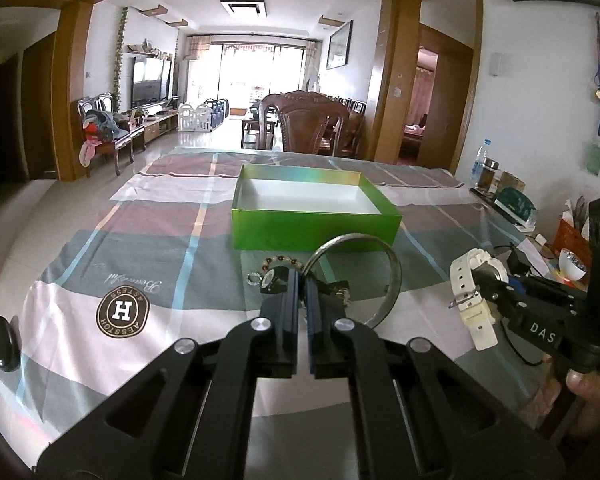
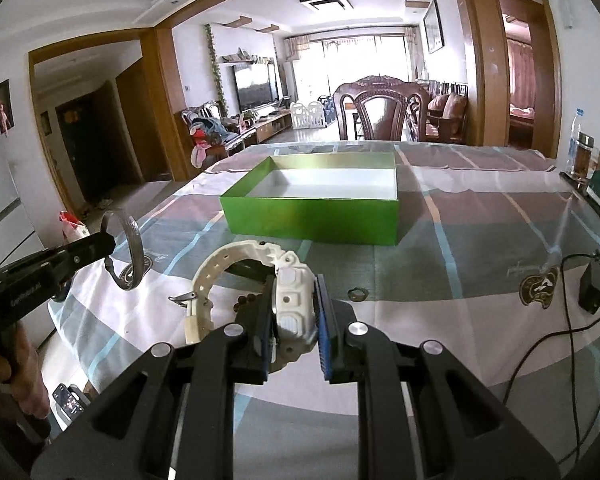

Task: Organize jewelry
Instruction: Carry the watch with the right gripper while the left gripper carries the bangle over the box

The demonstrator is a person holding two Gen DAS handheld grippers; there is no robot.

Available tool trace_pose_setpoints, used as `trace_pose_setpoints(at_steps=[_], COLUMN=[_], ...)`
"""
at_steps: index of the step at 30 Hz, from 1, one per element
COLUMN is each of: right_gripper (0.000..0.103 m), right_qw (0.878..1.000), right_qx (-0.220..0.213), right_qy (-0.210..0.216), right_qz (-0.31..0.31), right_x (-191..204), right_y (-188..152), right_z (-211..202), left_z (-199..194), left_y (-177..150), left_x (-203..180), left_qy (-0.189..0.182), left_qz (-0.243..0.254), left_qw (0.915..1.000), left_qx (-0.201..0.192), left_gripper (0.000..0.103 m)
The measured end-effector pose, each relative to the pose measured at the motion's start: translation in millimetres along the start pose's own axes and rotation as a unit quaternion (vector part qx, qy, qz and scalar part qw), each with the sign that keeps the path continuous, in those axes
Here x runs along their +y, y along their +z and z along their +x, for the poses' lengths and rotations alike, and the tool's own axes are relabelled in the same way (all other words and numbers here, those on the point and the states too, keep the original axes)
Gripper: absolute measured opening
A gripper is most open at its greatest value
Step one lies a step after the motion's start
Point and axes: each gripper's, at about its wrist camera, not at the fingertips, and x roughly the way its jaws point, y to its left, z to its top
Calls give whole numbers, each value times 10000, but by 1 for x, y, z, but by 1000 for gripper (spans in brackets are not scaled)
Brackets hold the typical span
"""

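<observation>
My left gripper (image 1: 302, 276) is shut on a silver bangle (image 1: 394, 276), which stands up in the air above the checked tablecloth. In the right wrist view that bangle (image 2: 134, 252) hangs from the left gripper (image 2: 110, 242) at the left. My right gripper (image 2: 294, 292) is shut on the case of a white watch (image 2: 292, 300), its strap curling out to the left; the watch (image 1: 470, 292) also shows at the right of the left wrist view. An open green box (image 1: 312, 216) (image 2: 316, 216) with a white inside sits ahead of both. A beaded bracelet (image 1: 280, 262) lies on the cloth.
A small ring (image 2: 357, 293) lies on the cloth right of the watch. A black adapter (image 2: 592, 286) with a cable sits at the right edge. Bottles and boxes (image 1: 496, 184) crowd the table's right side. A wooden chair (image 2: 380, 110) stands behind the far edge.
</observation>
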Motion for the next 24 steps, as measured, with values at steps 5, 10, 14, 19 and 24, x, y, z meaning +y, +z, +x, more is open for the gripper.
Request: trace_pose_setpoints(at_steps=[5, 10, 14, 19, 24], right_gripper=[18, 18, 18, 18, 18], right_qw=[10000, 10000, 10000, 10000, 10000], right_qx=[-52, -66, -79, -77, -49], right_qy=[-20, -30, -36, -38, -46], right_qz=[-5, -31, -40, -37, -28], right_x=[1, 4, 4, 5, 3], right_y=[-1, -1, -1, -1, 1], right_z=[-7, -9, -10, -9, -7], left_z=[-8, -11, -11, -9, -1], left_y=[0, -1, -2, -3, -2], left_x=[-1, -1, -2, -1, 2], left_qy=[10, -10, 20, 14, -18], left_qz=[33, 33, 26, 21, 13], left_qw=[10000, 10000, 10000, 10000, 9999], left_qx=[-27, -28, -9, 51, 112], left_gripper=[4, 4, 4, 4, 4])
